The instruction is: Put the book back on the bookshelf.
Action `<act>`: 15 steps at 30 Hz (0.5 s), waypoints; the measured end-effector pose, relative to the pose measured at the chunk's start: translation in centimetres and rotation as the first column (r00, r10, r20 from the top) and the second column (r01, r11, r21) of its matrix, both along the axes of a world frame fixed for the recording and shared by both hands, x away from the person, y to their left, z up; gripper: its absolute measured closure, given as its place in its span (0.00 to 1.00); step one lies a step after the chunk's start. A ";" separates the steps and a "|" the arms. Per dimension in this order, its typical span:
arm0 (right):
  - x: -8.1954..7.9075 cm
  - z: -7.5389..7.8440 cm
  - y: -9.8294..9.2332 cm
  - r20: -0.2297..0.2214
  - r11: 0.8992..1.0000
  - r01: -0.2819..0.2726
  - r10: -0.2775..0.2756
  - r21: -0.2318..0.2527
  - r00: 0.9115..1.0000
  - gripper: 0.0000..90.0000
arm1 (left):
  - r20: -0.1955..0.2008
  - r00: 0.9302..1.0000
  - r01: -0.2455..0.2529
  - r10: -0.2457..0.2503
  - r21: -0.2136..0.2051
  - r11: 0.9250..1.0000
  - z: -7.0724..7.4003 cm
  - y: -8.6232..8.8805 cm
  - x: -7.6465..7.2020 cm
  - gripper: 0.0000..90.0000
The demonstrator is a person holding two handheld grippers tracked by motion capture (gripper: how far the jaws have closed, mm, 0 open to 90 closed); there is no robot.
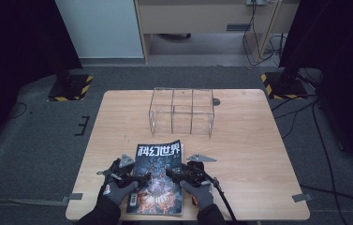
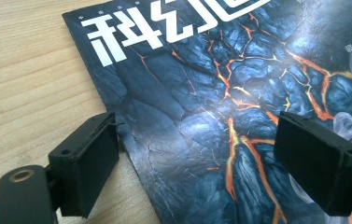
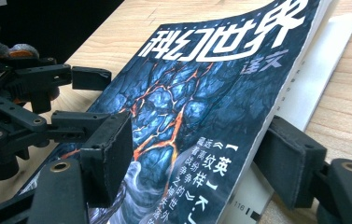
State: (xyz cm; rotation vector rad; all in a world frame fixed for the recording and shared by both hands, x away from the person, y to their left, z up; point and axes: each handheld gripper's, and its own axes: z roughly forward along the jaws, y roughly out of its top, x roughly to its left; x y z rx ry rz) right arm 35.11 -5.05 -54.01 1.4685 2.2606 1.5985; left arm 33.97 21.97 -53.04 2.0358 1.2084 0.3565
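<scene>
A magazine [image 1: 158,178] with a dark cover of cracked glowing lava and white Chinese title lies flat near the table's front edge. My left gripper [image 1: 141,179] is at its left edge and stands open [image 2: 211,163]: one jaw rests on the wood beside the edge and the other hangs over the cover [image 2: 211,93]. My right gripper [image 1: 172,172] is at the right edge, also open [image 3: 197,158]. One of its jaws is above the cover [image 3: 187,93] and the other sits at the slightly lifted cover edge, on the white inner page [image 3: 313,70]. Gloved hands hold both grippers.
A clear acrylic rack [image 1: 182,111] with several upright compartments stands at the back middle of the wooden table [image 1: 249,150]. A small dark disc [image 1: 216,101] lies beside it. Black stands with striped bases flank the table on the floor.
</scene>
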 end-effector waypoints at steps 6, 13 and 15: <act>-0.3 1.0 -0.3 0.026 0.987 -0.035 0.031 0.159 0.999 0.39 | -0.003 1.000 -0.002 0.002 -0.008 1.000 0.0 0.0 0.0 0.14; -0.4 0.4 0.0 0.015 0.998 -0.041 0.040 0.039 0.999 0.39 | -0.002 1.000 -0.002 0.002 -0.008 1.000 0.0 0.0 0.0 0.14; -0.4 0.2 0.1 0.003 0.998 -0.061 0.060 0.008 0.998 0.39 | -0.002 1.000 -0.001 0.001 -0.008 1.000 0.0 0.0 0.0 0.14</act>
